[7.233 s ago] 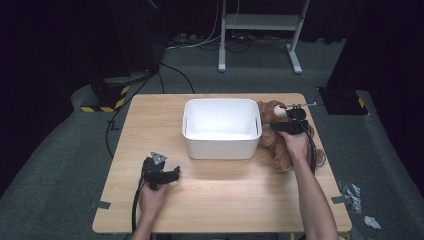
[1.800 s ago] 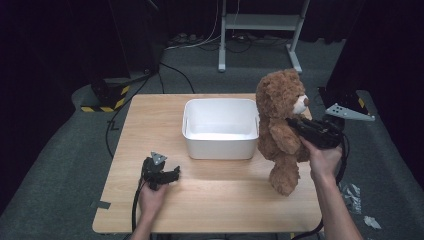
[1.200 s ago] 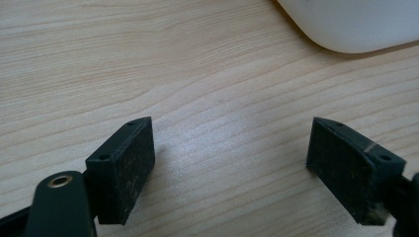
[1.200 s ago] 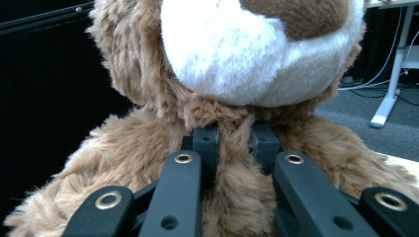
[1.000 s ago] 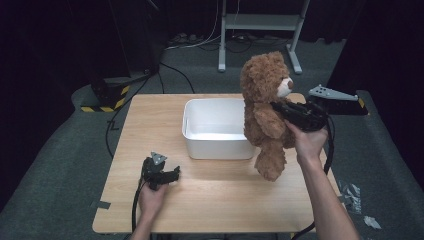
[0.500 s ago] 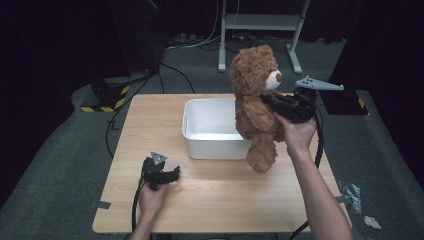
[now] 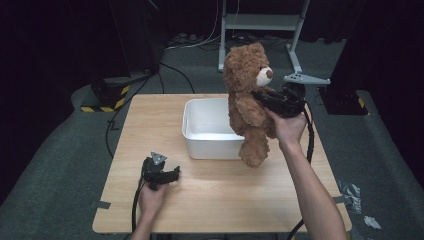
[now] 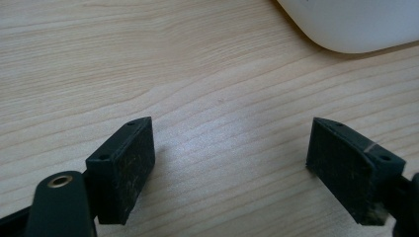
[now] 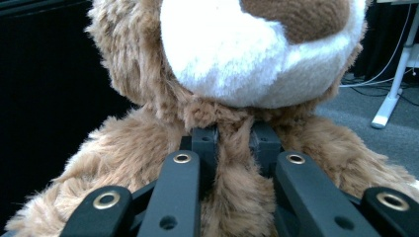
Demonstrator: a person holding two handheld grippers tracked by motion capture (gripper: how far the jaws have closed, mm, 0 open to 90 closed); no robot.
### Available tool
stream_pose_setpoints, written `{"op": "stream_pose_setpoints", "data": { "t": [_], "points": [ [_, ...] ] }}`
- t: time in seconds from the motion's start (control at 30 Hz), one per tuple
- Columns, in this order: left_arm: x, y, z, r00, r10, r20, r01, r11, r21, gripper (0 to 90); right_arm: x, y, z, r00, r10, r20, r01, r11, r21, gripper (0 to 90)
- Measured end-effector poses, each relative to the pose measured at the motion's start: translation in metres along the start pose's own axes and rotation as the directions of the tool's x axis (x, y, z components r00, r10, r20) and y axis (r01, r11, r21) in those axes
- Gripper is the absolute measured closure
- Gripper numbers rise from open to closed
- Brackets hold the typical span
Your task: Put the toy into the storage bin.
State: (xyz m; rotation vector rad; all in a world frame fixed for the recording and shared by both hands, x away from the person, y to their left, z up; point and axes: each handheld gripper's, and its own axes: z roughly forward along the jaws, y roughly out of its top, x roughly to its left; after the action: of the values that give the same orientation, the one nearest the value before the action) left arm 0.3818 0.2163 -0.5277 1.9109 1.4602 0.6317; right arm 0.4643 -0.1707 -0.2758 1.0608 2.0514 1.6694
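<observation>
At the near left of the pale wooden table, the left gripper rests on the boards in a person's hand, jaws spread wide with nothing between them; its own camera shows bare wood grain between the two black pads and a rounded corner of the white tub just beyond.

Farther in, at the table's middle, stands the white rectangular plastic tub, its inside showing nothing but white.

Above the tub's right end hangs the brown plush teddy bear with a cream muzzle, carried clear of the table by the right gripper. The jaws are pinched narrow on a tuft of fur at the chest, just under the chin, as the right gripper view makes plain. The bear is upright, head toward the far side, one leg dangling over the tub's near right corner and outside its wall.

By the look of it, the pick-up is done and the carry is well along; what is left is to bring the bear fully over the tub's opening, lower it in and let go. The trailing leg may catch on the rim.

Beyond the table, grey floor, cables and a metal stand lie in the dark.
</observation>
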Motion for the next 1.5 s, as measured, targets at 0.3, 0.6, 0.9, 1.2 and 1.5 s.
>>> {"op": "stream_pose_setpoints", "data": {
  "t": [0.3,0.6,0.9,1.2,1.5],
  "points": [
    [0.000,0.000,0.000,1.0000,0.000,0.000,0.000,1.0000,0.000,18.6,0.001,0.003,0.016,1.0000,0.004,0.000,-0.004,1.000,0.021,78.3],
    [0.000,0.000,0.000,1.0000,0.000,-0.001,0.000,1.0000,-0.001,18.7,0.003,0.006,0.029,1.0000,0.008,0.002,-0.009,1.000,0.028,78.2],
    [0.000,0.000,0.000,1.0000,0.000,-0.001,0.000,1.0000,-0.001,18.6,0.002,0.006,0.040,0.9999,0.012,-0.001,-0.012,0.999,0.038,78.3],
    [0.000,0.000,0.000,1.0000,0.001,0.001,-0.001,1.0000,-0.001,18.6,0.005,0.010,0.050,0.9999,0.007,-0.008,-0.007,0.999,0.042,78.2],
    [0.000,0.000,0.000,1.0000,0.001,0.001,-0.001,1.0000,0.000,18.7,0.005,0.008,0.062,0.9999,0.017,-0.001,-0.017,0.999,0.045,78.2]
  ]
}}
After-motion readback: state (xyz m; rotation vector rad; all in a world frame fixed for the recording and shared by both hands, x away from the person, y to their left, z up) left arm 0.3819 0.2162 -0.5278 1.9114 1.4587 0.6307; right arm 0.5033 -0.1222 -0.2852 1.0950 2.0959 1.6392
